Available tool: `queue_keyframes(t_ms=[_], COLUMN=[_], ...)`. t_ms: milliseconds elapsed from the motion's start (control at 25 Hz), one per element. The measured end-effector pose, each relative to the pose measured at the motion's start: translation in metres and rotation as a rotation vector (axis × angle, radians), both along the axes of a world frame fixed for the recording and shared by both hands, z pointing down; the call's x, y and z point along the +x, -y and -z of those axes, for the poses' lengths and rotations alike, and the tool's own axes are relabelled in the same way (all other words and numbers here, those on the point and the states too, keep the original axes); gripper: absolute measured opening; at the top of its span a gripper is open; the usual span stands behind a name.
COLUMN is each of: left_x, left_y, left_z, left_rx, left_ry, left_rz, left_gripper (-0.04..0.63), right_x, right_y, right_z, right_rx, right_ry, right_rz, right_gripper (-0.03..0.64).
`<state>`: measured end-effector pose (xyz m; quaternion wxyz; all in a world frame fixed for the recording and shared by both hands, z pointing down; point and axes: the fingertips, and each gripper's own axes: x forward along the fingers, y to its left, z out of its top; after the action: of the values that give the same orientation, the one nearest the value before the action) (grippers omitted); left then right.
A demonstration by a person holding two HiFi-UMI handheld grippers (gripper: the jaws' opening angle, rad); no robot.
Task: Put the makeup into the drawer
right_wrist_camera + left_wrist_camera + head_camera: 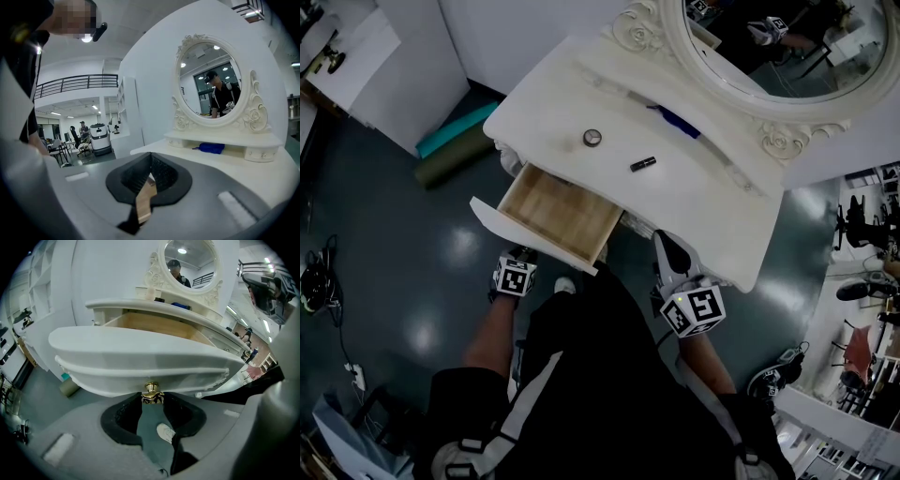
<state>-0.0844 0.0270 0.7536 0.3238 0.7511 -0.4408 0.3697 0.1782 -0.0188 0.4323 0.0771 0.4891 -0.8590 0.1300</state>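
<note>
Left gripper (152, 400) holds knob (151, 389); tube (643, 163) lies left-right.

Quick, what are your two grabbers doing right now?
Left gripper: closed on the small gold knob of the white wooden drawer.
Right gripper: closed, holding nothing.

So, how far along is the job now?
Done: the drawer is open. In hand: the left gripper holds its knob; the right gripper is shut and empty. Left: the round compact and the black tube lie on the tabletop, not in the drawer.
</note>
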Motion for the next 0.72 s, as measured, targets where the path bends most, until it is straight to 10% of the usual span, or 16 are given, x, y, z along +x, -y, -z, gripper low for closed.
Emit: queue_keyframes(t_ms=[720], left_x=[-0.008], left_y=[-0.014], left_z=[0.007], left_rx=[0.029], left_ry=[-0.003], left_rz=[0.096], left_gripper=[0.183], right_x=[-0.017], right_y=[-0.013], right_z=[0.012], right_rx=[0.021], right_ry=[-0.012], right_rz=[0.095], right_gripper=[0.000])
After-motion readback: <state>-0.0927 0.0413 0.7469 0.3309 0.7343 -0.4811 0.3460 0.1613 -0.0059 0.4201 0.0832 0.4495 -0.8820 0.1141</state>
